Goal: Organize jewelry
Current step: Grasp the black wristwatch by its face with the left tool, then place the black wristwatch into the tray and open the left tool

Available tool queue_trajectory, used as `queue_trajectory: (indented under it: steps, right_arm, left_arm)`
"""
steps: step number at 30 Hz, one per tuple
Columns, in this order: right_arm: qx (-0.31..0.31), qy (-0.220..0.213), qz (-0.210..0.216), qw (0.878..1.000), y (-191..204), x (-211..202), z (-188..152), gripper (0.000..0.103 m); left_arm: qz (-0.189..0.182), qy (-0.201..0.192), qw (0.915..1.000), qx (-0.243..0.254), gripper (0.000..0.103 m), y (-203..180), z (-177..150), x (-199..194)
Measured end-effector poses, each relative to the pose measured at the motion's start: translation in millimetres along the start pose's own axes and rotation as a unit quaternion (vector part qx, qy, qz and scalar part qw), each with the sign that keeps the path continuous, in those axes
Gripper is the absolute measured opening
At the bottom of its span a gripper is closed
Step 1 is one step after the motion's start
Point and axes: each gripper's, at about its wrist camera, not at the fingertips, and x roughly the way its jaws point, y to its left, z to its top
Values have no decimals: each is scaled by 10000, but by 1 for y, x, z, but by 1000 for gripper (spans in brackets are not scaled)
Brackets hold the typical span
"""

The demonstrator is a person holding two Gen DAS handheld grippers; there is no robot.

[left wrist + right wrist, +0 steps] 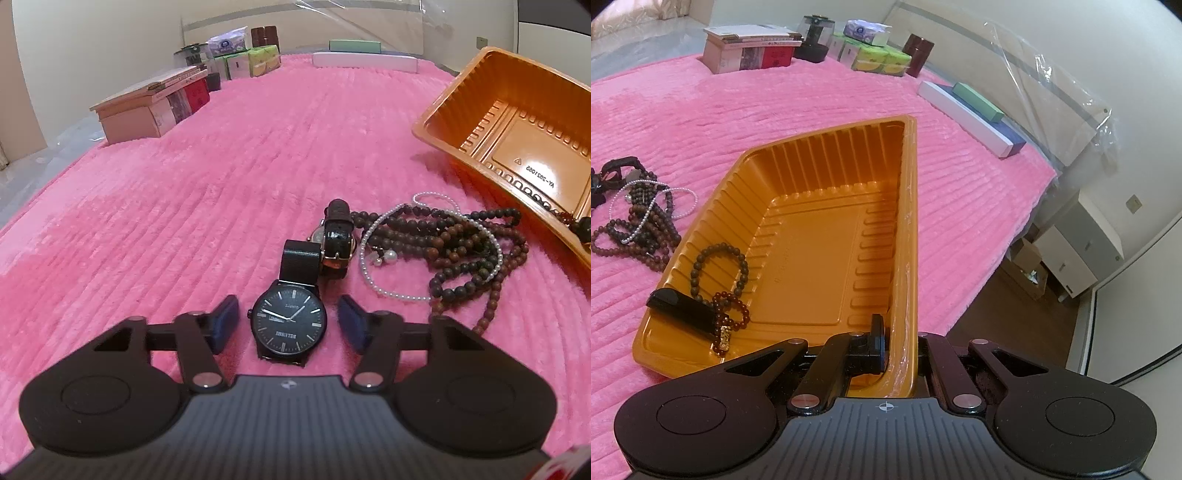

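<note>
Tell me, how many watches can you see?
2. The black-faced watch lies between the left gripper pads; a leather-strap watch sits just behind. More may hide under the beads.

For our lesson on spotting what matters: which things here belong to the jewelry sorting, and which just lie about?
Belongs:
black watch
second watch
bead strands
pearl string
orange tray
bracelets in tray

Lying about:
wooden box
tissue packs
white box
</note>
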Motion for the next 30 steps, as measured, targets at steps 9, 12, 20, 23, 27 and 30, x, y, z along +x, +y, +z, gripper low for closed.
queue_trajectory:
  steps: [9, 12, 20, 23, 27, 30]
  right_arm:
    - [-4, -9, 4, 10000, 0, 0, 0, 3]
    - [-8, -26, 7, 10000, 1, -1, 0, 3]
    - [-12, -72, 24, 10000, 2, -4, 0, 3]
    - [-7, -70, 30, 10000, 2, -4, 0, 3]
    - [9, -69, 47, 10000, 1, -4, 0, 3]
    - [0, -75, 43, 10000, 1, -4, -1, 3]
  left_arm:
    - [119, 111, 9997, -209, 41, -3, 1, -18]
    - [87, 106, 9994, -328, 41, -3, 0, -33]
    - [-64, -25, 9995, -299, 41, -11, 8, -74]
    - [-160, -122, 9996, -195, 41, -20, 17, -86]
    - [-418, -311, 9986, -17, 41, -40, 33, -98]
    - [-734, -448, 9962, 95, 41, -62, 47, -100]
